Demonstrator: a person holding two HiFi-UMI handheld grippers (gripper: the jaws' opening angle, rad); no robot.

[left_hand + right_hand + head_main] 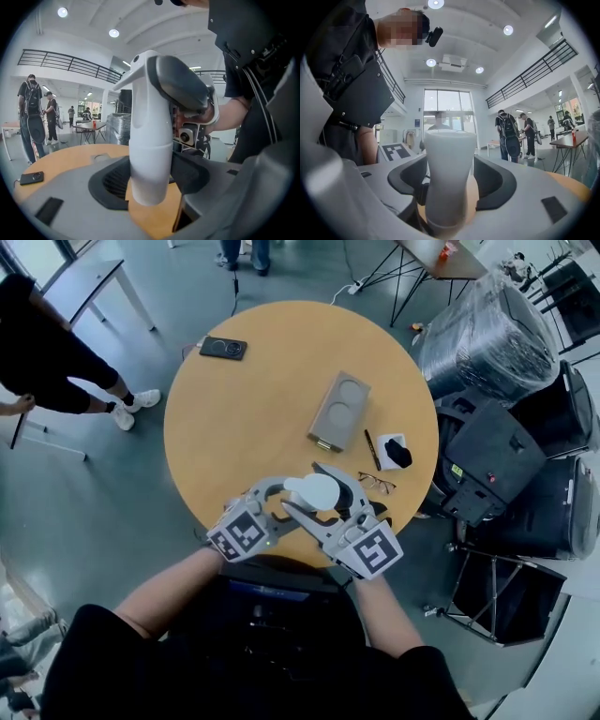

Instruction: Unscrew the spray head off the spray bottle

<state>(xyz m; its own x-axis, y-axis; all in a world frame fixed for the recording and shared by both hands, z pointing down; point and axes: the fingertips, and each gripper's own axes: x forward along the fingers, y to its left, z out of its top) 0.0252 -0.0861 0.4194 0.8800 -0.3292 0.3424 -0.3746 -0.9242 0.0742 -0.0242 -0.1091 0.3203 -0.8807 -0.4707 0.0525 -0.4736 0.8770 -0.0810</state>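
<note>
Spray bottle [451, 159] is hanging over the table [234, 418] at its 6 o'clock edge: left gripper [150, 180] is clamping the spray head [150, 117] by its neck, while right gripper [450, 185] is standing with jaws apart around the body, not pressing. Risk I am judging: nothing is gripping the body, so if the thread is free (cannot tell) it is going to drop and spill. Counting one bottle, one head, two grippers; on the table one phone [223, 348] at 11 o'clock, one grey case [339, 412], one pen [372, 450], one pair of glasses [376, 484].
</note>
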